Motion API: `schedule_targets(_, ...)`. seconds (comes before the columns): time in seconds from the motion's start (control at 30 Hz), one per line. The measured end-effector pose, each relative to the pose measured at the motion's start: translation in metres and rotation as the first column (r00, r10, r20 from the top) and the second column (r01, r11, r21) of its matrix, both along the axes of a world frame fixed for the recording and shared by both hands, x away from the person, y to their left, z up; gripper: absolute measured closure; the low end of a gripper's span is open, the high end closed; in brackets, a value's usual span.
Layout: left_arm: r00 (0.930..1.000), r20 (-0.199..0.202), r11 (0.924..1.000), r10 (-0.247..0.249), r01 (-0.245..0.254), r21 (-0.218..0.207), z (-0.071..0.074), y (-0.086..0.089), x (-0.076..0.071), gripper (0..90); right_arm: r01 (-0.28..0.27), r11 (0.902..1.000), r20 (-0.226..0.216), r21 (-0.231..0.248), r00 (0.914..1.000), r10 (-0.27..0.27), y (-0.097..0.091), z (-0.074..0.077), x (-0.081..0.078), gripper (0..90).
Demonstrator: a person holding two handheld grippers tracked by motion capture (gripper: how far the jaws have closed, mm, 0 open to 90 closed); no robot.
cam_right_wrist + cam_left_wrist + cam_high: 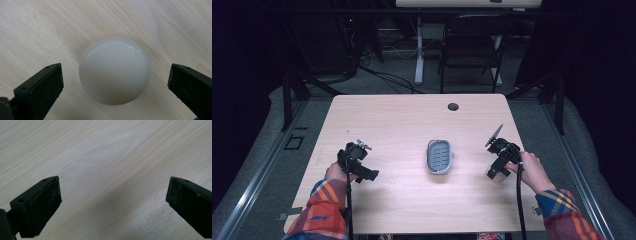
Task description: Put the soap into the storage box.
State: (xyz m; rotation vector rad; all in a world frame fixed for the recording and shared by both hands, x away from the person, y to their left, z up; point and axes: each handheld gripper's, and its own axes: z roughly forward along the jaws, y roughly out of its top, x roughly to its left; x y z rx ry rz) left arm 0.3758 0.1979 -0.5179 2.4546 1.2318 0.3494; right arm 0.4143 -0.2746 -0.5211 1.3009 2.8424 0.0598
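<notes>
A smooth white rounded object, like a bar of soap (114, 70), lies on the wooden table (412, 120) at the right. My right gripper (115, 76) is open and points down over it, one jaw on each side, neither touching it. In the high view that gripper (498, 167) sits right of a grey oval dish with a slotted insert (439, 156) at the table's middle. My left gripper (113, 195) is open over bare wood, with nothing between its jaws. It hangs at the table's left (362, 172).
A round cable hole (453, 106) is near the table's far edge. Beyond the table stand a black folding chair (472, 45) and a white desk leg (418, 50), with cables on the floor. A cable trails from each gripper toward the near edge.
</notes>
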Motion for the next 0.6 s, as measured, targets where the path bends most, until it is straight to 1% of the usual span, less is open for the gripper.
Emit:
schedule_targets(0.03, 1.0, -0.001, 1.0, 0.0, 0.0, 0.0, 0.0, 0.0, 0.0, 0.1, 0.012, 0.9998, 0.007, 0.015, 0.9999, -0.013, 0.001, -0.002, 0.0, 0.0)
schedule_targets(0.07, 1.0, -0.002, 1.0, -0.002, 0.002, -0.001, 0.0, 0.0, 0.0, 0.1, -0.048, 0.9979, -0.048, -0.043, 0.9978, 0.046, 0.002, 0.001, 0.006, 0.0)
schedule_targets(0.1, 1.0, -0.002, 1.0, -0.002, 0.002, -0.001, 0.0, 0.0, 0.0, 0.1, -0.048, 0.9979, -0.048, -0.043, 0.9978, 0.046, 0.002, 0.001, 0.006, 0.0)
schedule_targets(0.13, 1.0, 0.001, 1.0, -0.001, 0.001, -0.001, 0.0, 0.0, 0.0, 0.1, 0.06, 0.995, 0.027, 0.08, 0.9977, -0.062, 0.004, -0.01, -0.002, 0.0)
schedule_targets(0.17, 1.0, 0.001, 1.0, -0.001, 0.001, -0.001, 0.0, 0.0, 0.0, 0.1, 0.082, 0.9888, 0.052, 0.125, 0.9947, -0.089, 0.005, -0.014, -0.003, 0.0)
schedule_targets(0.2, 1.0, 0.001, 1.0, -0.001, 0.001, -0.001, 0.0, 0.0, 0.0, 0.1, 0.029, 0.9984, 0.0, 0.048, 0.9996, -0.029, 0.004, -0.009, 0.002, 0.0)
schedule_targets(0.23, 1.0, 0.001, 1.0, -0.001, 0.001, -0.001, 0.0, 0.0, 0.0, 0.1, 0.029, 0.9984, 0.0, 0.048, 0.9996, -0.029, 0.004, -0.009, 0.002, 0.0)
schedule_targets(0.27, 1.0, 0.001, 1.0, -0.001, 0.001, -0.001, 0.0, 0.0, 0.0, 0.1, -0.05, 0.9981, -0.046, -0.035, 0.9977, 0.049, 0.003, -0.003, 0.007, 0.0)
schedule_targets(0.3, 1.0, 0.002, 1.0, 0.0, 0.0, -0.001, 0.0, 0.0, 0.0, 0.1, -0.055, 0.9977, -0.051, -0.04, 0.9973, 0.053, 0.003, -0.004, 0.008, 0.0)
schedule_targets(0.33, 1.0, 0.0, 1.0, -0.001, 0.001, 0.0, 0.0, 0.0, 0.0, 0.1, -0.001, 0.9999, -0.011, 0.015, 0.9999, 0.001, 0.004, -0.009, 0.004, 0.0)
schedule_targets(0.37, 1.0, 0.0, 1.0, -0.001, 0.001, -0.001, 0.0, 0.0, 0.0, 0.1, -0.022, 0.9998, -0.027, -0.004, 0.9994, 0.022, 0.004, -0.007, 0.006, 0.0)
schedule_targets(0.4, 1.0, -0.004, 1.0, -0.002, 0.002, 0.0, 0.0, 0.0, 0.0, 0.1, 0.027, 0.9983, 0.015, 0.052, 0.9995, -0.028, 0.006, -0.013, 0.002, 0.0)
schedule_targets(0.43, 1.0, -0.001, 1.0, -0.001, 0.001, 0.0, 0.0, 0.0, 0.0, 0.1, 0.014, 0.9991, 0.006, 0.04, 0.9999, -0.014, 0.006, -0.012, 0.004, 0.2)
schedule_targets(0.47, 1.0, -0.003, 1.0, -0.002, 0.002, 0.001, 0.0, 0.0, 0.0, 0.1, -0.011, 0.9999, -0.013, 0.01, 0.9998, 0.011, 0.006, -0.011, 0.006, 3.7)
schedule_targets(0.5, 1.0, -0.003, 1.0, -0.002, 0.002, 0.001, 0.0, 0.0, 0.0, 0.1, -0.011, 0.9999, -0.013, 0.01, 0.9998, 0.011, 0.006, -0.011, 0.006, 3.7)
schedule_targets(0.53, 1.0, 0.001, 1.0, 0.0, 0.0, 0.0, 0.0, 0.0, 0.0, 0.1, -0.006, 0.9998, -0.008, 0.021, 0.9999, 0.006, 0.007, -0.013, 0.005, 12.2)
schedule_targets(0.6, 1.0, 0.001, 1.0, 0.0, 0.0, 0.0, 0.0, 0.0, 0.0, 0.1, -0.033, 0.9994, -0.044, -0.004, 0.9985, 0.033, 0.008, -0.012, 0.008, 12.6)
